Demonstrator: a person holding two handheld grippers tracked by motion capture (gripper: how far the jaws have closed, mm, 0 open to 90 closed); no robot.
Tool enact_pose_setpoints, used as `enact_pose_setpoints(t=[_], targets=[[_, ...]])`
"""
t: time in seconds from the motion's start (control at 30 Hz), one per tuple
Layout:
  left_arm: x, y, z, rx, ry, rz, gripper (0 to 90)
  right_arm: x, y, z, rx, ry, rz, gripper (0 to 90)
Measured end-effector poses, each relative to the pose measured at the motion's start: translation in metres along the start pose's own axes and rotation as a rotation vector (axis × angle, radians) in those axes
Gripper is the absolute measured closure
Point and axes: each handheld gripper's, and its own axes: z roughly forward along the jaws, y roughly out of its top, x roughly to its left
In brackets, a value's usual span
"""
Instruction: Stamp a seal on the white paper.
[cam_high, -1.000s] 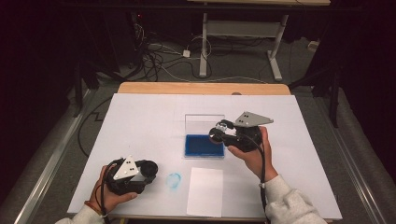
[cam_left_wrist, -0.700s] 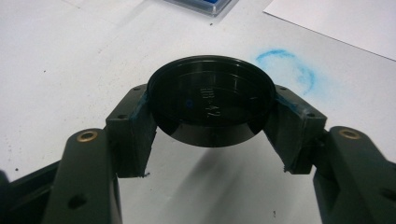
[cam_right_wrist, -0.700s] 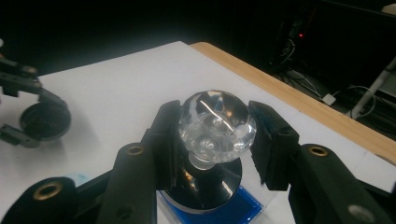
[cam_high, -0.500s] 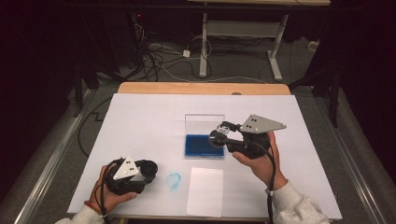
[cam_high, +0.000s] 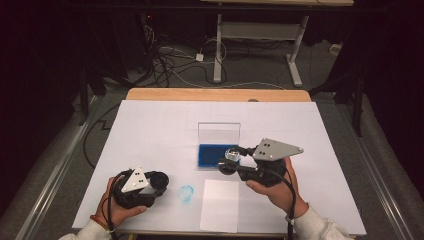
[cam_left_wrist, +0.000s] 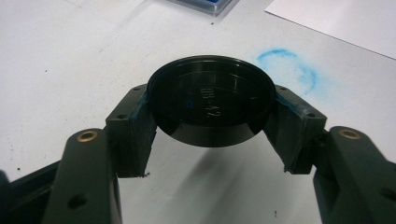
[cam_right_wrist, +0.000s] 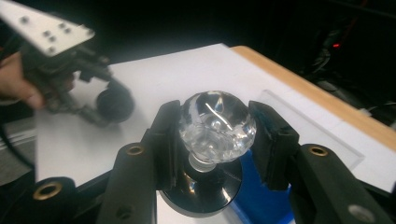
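Observation:
My right gripper (cam_high: 231, 160) is shut on a stamp with a faceted clear knob (cam_right_wrist: 217, 123) and a round black base (cam_right_wrist: 201, 186). It holds the stamp over the near edge of a blue ink pad (cam_high: 210, 154), whose clear lid (cam_high: 218, 132) stands upright. My left gripper (cam_high: 159, 181) rests near the front left of the table, shut on a round black cap (cam_left_wrist: 210, 100). The cap's flat top faces up, just above the white surface. A faint blue ring print (cam_high: 186, 194) marks the table to the right of the cap.
A white sheet of paper (cam_high: 220, 205) lies at the front edge, right of the ring print. The white table cover (cam_high: 150, 130) ends at a wooden strip (cam_high: 215, 95) at the back. Cables and a desk frame (cam_high: 260, 35) stand on the dark floor beyond.
My right gripper has carried the stamp from above the ink pad toward the near side of the table. The left gripper and its cap have stayed put.

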Motion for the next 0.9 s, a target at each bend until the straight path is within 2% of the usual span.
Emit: enact_pose_setpoints(t=[0.07, 0.23, 0.37, 0.67, 0.9], targets=[[0.000, 0.000, 0.000, -0.001, 0.001, 0.000, 37.0, 0.005, -0.004, 0.002, 0.017, 0.024, -0.010, 56.9], [0.000, 0.000, 0.000, 0.000, 0.002, 0.000, 37.0, 0.017, -0.012, 0.005, 0.042, 0.050, -0.032, 57.0], [-0.001, 0.001, 0.000, 0.004, 0.007, 0.004, 37.0, 0.023, -0.016, 0.007, 0.063, 0.045, -0.046, 56.9], [-0.001, 0.000, 0.001, 0.007, 0.007, 0.003, 37.0, 0.026, -0.031, 0.009, 0.085, 0.073, -0.028, 56.9], [-0.001, 0.001, 0.001, 0.010, 0.008, 0.004, 37.0, 0.029, -0.040, 0.012, 0.109, 0.083, -0.046, 56.9]])
